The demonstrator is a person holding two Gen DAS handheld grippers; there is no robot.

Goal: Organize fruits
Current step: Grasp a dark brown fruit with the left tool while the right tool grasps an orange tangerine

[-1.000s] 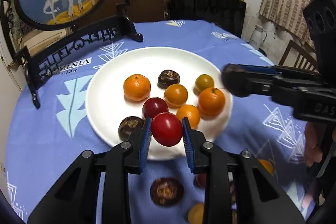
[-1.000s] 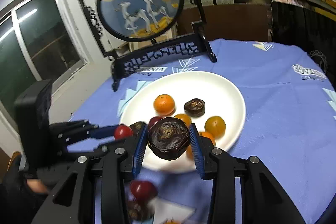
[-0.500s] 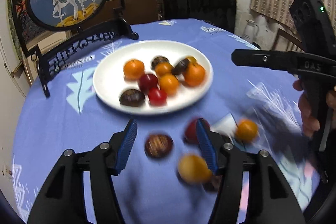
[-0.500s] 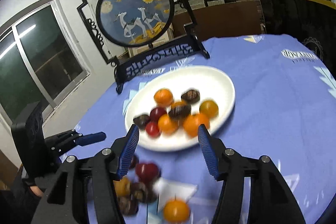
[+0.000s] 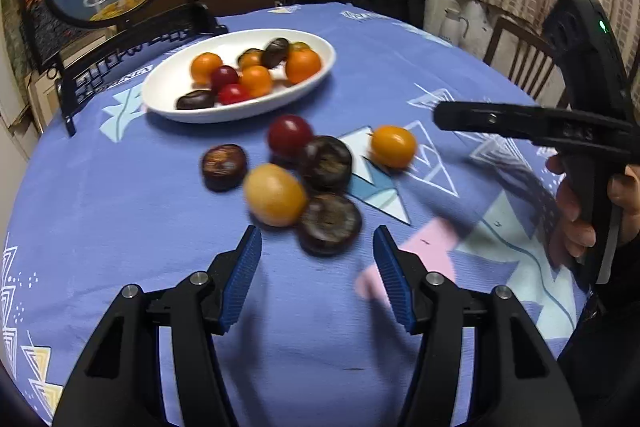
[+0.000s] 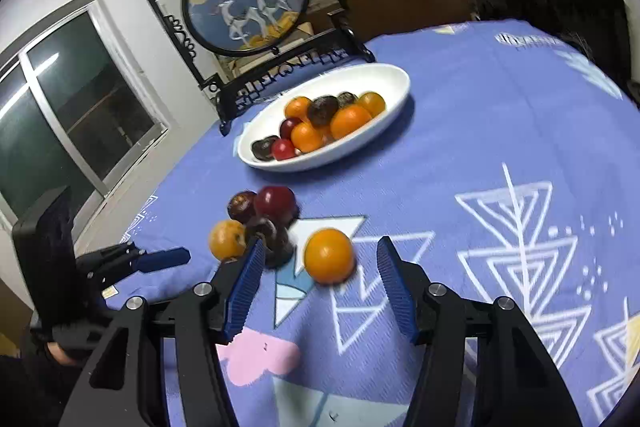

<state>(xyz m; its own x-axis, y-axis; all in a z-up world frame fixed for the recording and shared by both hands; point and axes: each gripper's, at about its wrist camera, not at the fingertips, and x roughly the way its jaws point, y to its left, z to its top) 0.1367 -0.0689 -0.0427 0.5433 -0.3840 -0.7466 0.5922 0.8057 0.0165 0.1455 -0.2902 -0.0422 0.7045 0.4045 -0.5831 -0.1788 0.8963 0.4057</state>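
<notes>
six loose fruits (image 5: 276, 194), nine on the plate (image 5: 168, 87).

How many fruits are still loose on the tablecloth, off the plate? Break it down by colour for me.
Dark brown fruits: 3
Orange-yellow fruits: 2
Red fruit: 1
Total: 6 loose on the tablecloth, all on the near side of the white plate.
</notes>
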